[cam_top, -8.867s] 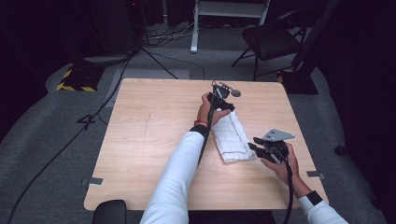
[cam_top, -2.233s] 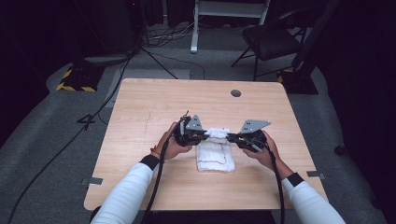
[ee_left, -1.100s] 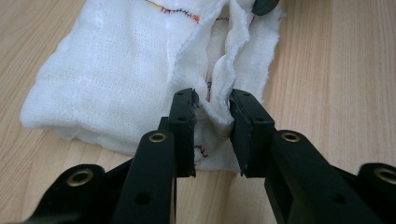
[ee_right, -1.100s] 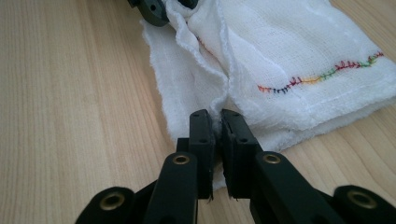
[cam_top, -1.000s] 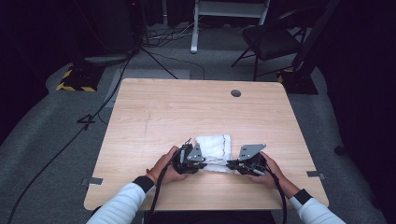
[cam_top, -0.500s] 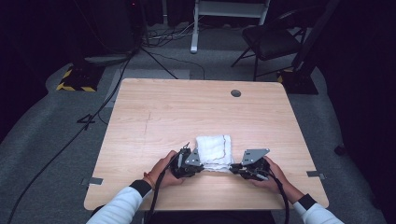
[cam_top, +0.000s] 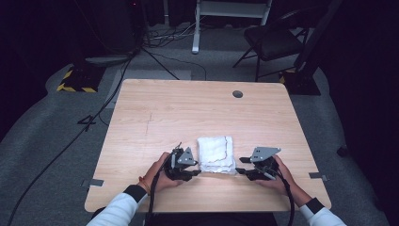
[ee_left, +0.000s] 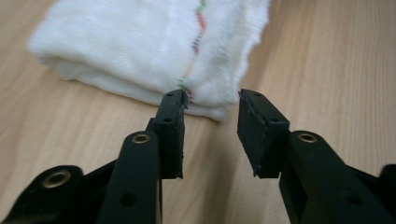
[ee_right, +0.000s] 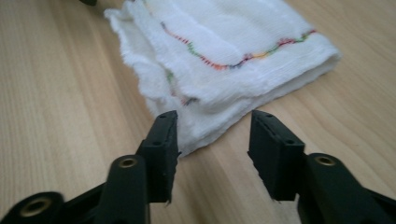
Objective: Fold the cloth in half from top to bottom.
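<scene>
A folded white cloth (cam_top: 216,153) with a coloured stitched line lies flat on the wooden table (cam_top: 188,113), near its front edge. My left gripper (cam_top: 196,172) rests at the cloth's front left corner; its jaws have just been opening and stand apart with nothing pressed between them. In the left gripper view the cloth (ee_left: 149,51) lies just beyond the left gripper (ee_left: 212,105). My right gripper (cam_top: 240,165) sits at the cloth's front right corner, jaws also just opened. In the right gripper view the cloth's (ee_right: 224,51) corner lies just ahead of the right gripper (ee_right: 212,126), unheld.
A small round grommet hole (cam_top: 237,94) marks the table's far right. Beyond the table stand a chair (cam_top: 277,42), a white stand (cam_top: 230,19) and cables on the grey floor. Tape tabs (cam_top: 95,182) mark the table's front corners.
Both grippers drew the cloth toward the front edge, folding it smaller, and have now let go of it. Their jaws stand apart and the cloth lies free on the table.
</scene>
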The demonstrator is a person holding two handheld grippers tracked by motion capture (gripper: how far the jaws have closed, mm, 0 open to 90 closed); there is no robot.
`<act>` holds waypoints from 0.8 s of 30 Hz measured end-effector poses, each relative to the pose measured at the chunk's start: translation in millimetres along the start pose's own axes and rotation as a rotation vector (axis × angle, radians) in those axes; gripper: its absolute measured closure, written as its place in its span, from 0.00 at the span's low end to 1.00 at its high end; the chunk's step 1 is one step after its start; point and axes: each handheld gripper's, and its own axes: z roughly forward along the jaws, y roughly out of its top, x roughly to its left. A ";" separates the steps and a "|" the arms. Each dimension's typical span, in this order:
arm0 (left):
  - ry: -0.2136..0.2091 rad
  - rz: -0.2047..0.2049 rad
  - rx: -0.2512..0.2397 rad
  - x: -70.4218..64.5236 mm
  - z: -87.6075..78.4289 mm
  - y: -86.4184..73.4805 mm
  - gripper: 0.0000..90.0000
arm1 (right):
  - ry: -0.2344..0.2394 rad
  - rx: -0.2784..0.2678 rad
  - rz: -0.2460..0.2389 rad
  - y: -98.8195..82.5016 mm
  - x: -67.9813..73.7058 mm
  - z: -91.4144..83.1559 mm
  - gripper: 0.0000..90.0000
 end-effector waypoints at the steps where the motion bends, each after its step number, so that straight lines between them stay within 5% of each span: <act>1: 0.013 -0.016 -0.011 2.1 -0.9 1.4 0.60 | -0.005 -0.003 0.004 1.5 -1.7 0.0 0.53; 7: 0.114 -0.051 -0.013 8.6 11.0 15.1 0.39 | -0.062 -0.028 0.019 16.4 -11.0 6.5 0.45; 11: 0.128 -0.053 0.021 11.3 25.3 24.4 0.31 | -0.063 -0.020 0.022 27.1 -13.3 17.9 0.41; 16: 0.147 -0.018 0.078 8.9 36.8 24.7 0.27 | -0.044 0.026 -0.016 29.9 -6.9 33.0 0.39; 19: 0.172 -0.001 0.080 3.6 35.6 21.9 0.27 | 0.007 0.062 -0.046 24.4 0.0 38.1 0.40; 24: 0.114 -0.020 0.084 2.5 21.4 11.2 0.20 | 0.015 0.057 -0.028 17.9 4.9 39.9 0.42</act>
